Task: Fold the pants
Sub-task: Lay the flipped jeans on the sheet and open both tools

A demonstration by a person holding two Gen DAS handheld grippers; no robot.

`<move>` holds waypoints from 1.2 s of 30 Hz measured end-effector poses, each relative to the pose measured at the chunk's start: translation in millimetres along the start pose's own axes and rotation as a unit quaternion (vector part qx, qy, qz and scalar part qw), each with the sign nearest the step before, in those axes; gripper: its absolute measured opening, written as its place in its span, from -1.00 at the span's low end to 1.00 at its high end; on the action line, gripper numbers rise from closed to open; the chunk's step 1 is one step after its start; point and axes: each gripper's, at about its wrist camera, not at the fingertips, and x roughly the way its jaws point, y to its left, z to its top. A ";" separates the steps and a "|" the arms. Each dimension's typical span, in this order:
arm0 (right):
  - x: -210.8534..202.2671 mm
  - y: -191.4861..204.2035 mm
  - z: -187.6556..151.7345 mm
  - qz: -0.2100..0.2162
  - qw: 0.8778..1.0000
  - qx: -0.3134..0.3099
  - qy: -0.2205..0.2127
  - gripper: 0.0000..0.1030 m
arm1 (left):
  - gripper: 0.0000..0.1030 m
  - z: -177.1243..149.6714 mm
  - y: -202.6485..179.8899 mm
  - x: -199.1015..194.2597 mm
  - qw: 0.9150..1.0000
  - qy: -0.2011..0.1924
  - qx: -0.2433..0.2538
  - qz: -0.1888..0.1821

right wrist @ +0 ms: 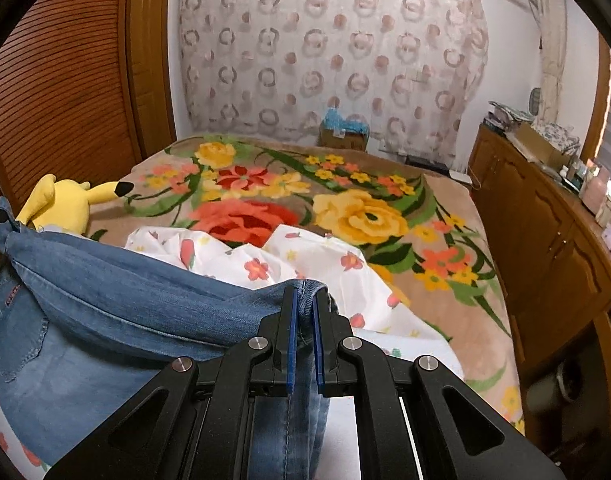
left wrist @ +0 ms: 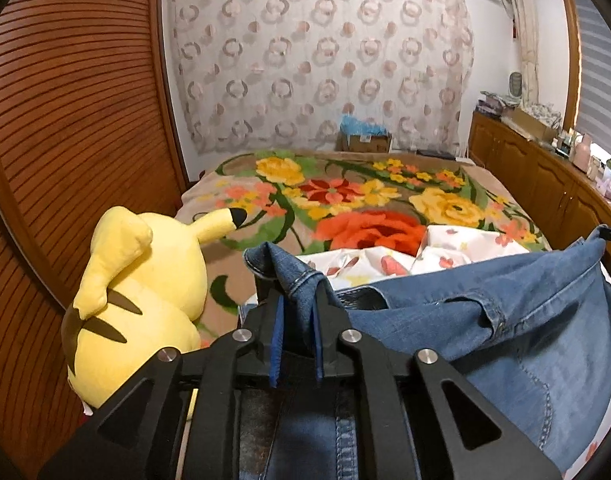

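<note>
Legible text: none for you to log. The label on the cardboard box (right wrist: 344, 135) past the bed's far end is too small and blurred to read.

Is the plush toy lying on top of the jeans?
No, the plush sits on the blanket left of the jeans, not on them.

There was one pair of jeans (left wrist: 505, 328), one yellow plush toy (left wrist: 137, 288), one floral blanket (right wrist: 345, 208), one white flowered sheet (right wrist: 273, 260) and two grippers (left wrist: 297, 320) (right wrist: 304, 320).
</note>
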 end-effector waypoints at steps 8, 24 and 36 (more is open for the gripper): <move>16.0 -11.6 9.9 0.000 1.000 0.006 0.018 -0.87 | 0.51 1.3 7.1 -18.5 0.999 0.003 -0.013 -0.036; -4.8 -15.3 -1.9 0.005 0.999 0.031 0.010 -0.35 | 0.59 -30.3 -32.4 -59.0 0.997 -0.004 0.027 -0.072; -65.1 -13.7 -50.5 0.037 0.998 0.036 0.037 -0.28 | 0.59 -71.1 -84.0 -55.2 0.989 0.028 0.040 -0.140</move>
